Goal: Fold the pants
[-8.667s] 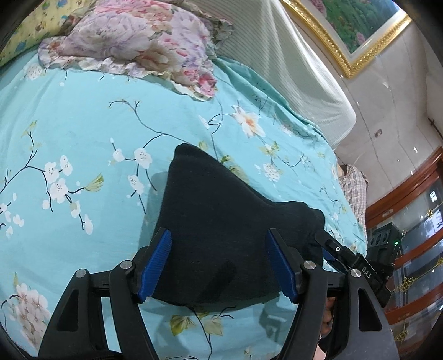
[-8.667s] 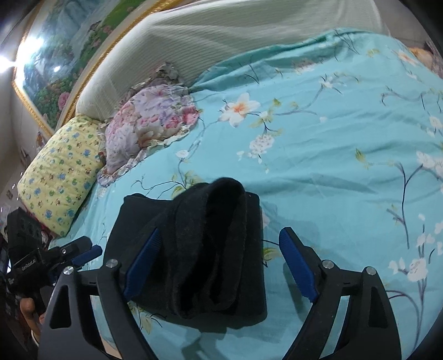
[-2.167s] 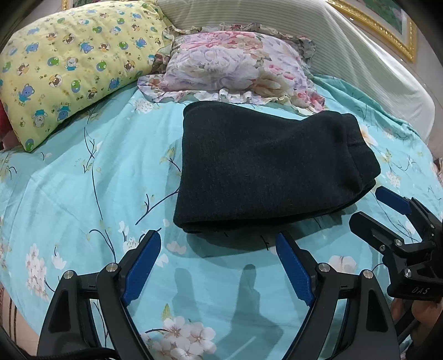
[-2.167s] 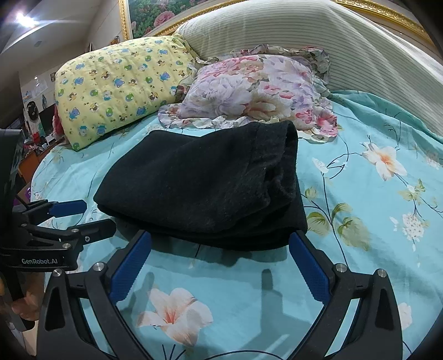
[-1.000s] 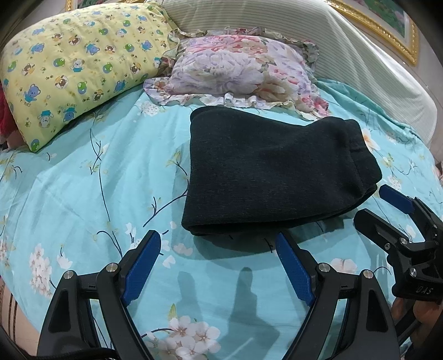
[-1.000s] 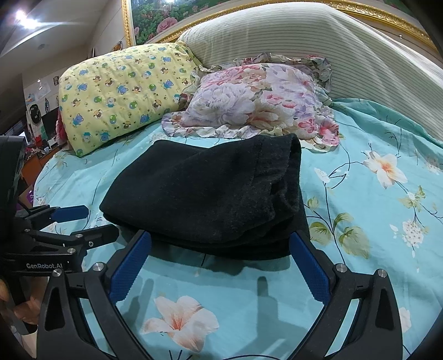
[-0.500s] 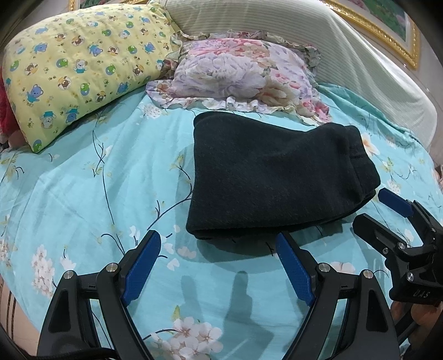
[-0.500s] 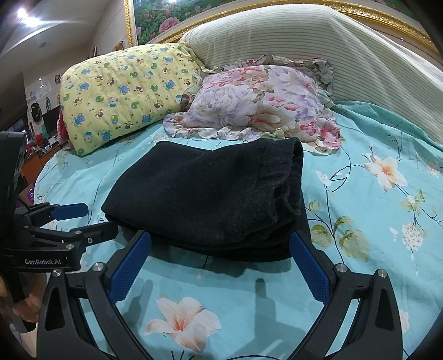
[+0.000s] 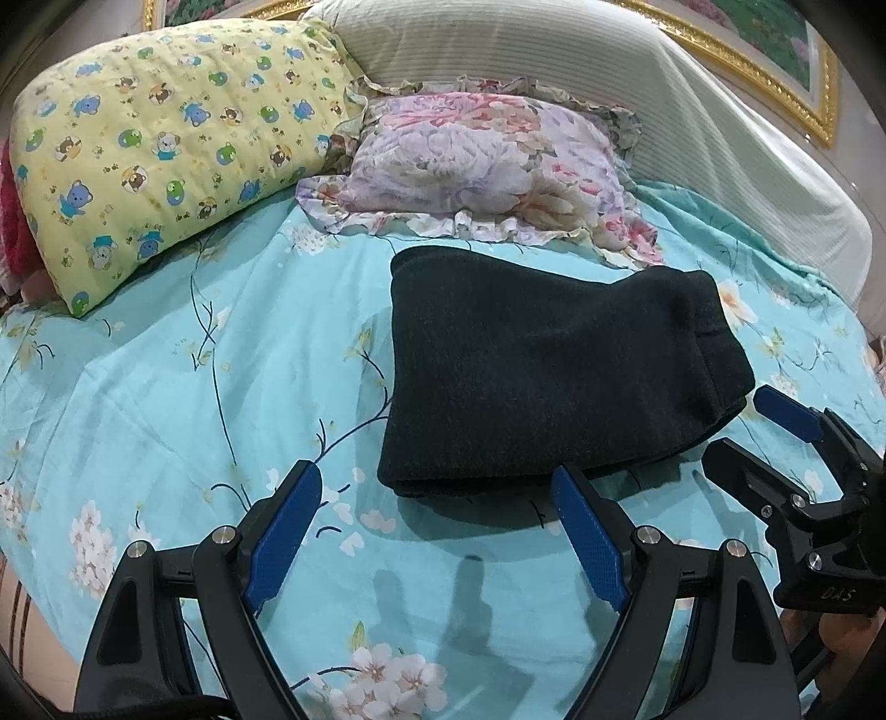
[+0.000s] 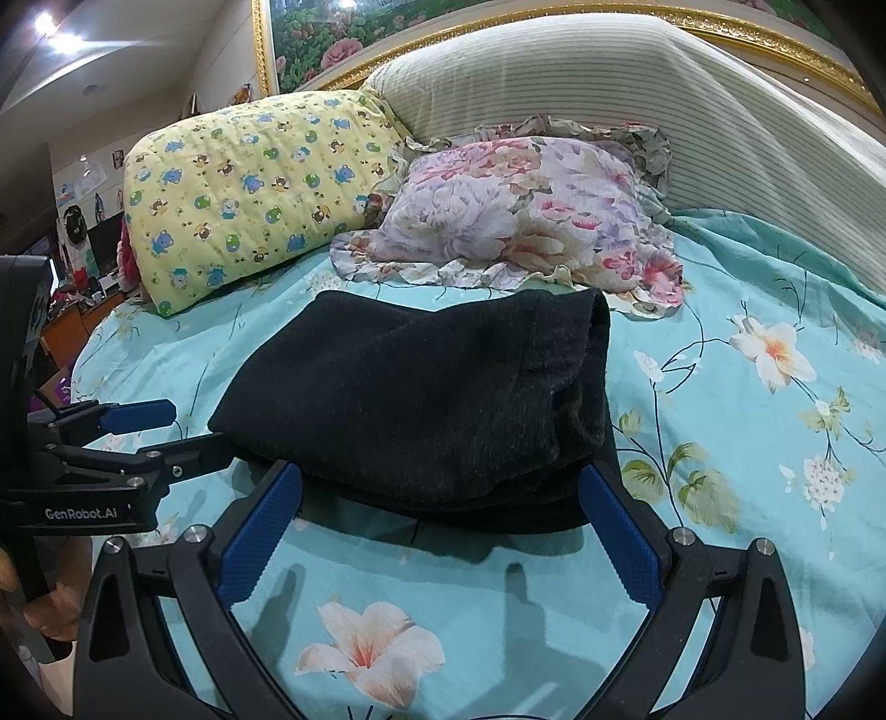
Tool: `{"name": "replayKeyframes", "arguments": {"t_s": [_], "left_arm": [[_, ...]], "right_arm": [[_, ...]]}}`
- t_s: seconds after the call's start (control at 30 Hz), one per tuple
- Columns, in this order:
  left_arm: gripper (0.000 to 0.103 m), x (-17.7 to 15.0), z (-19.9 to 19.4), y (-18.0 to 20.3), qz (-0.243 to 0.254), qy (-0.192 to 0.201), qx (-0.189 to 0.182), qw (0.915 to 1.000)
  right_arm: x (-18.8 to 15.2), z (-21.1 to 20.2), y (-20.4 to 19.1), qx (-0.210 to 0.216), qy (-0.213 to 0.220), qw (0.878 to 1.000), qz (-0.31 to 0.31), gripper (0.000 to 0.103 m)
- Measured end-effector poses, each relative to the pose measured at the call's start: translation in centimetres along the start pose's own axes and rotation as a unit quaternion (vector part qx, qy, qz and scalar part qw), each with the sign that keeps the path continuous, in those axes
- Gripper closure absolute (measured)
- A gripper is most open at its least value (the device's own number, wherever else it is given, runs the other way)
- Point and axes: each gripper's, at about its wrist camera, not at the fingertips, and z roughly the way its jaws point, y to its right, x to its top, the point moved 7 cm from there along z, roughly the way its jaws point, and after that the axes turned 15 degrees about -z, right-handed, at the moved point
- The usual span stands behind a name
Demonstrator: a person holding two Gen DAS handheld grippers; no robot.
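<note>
The black pants [image 9: 542, 371] lie folded in a thick rectangle on the turquoise floral bedspread [image 9: 183, 387], just in front of the pillows. They also show in the right wrist view [image 10: 426, 399]. My left gripper [image 9: 437, 498] is open and empty, held above the bed a little short of the pants' near edge. My right gripper [image 10: 440, 493] is open and empty, close to the near right edge of the pants. Each gripper shows in the other's view: the right one [image 9: 775, 437] and the left one [image 10: 144, 432].
A yellow bear-print pillow [image 9: 155, 144] and a floral ruffled pillow [image 9: 482, 166] lie behind the pants. A striped padded headboard [image 10: 637, 88] and a gold-framed painting [image 10: 332, 39] stand behind them. Cluttered furniture [image 10: 72, 288] is at the far left.
Both grippers have drawn back from the folded pants and risen slightly. The pants lie still where they were let go. Both grippers stay open.
</note>
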Motion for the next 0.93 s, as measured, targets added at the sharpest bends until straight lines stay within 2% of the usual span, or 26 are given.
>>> {"name": "replayKeyframes", "arguments": {"t_s": [0.37, 0.67, 0.93], "left_arm": [[0.017, 0.5, 0.2, 0.1, -0.013, -0.005, -0.011, 0.9998], [0.018, 1.3, -0.2, 1.0, -0.016, 0.01, -0.024, 0.9995], [0.018, 1.5, 0.5, 1.2, -0.019, -0.004, -0.018, 0.9996]], "right_arm": [[0.3, -0.2, 0.6, -0.004, 0.003, 1.0, 0.004, 0.003], [0.7, -0.6, 1.7, -0.014, 0.008, 1.0, 0.013, 0.002], [0.7, -0.5, 2.0, -0.012, 0.011, 1.0, 0.021, 0.002]]}}
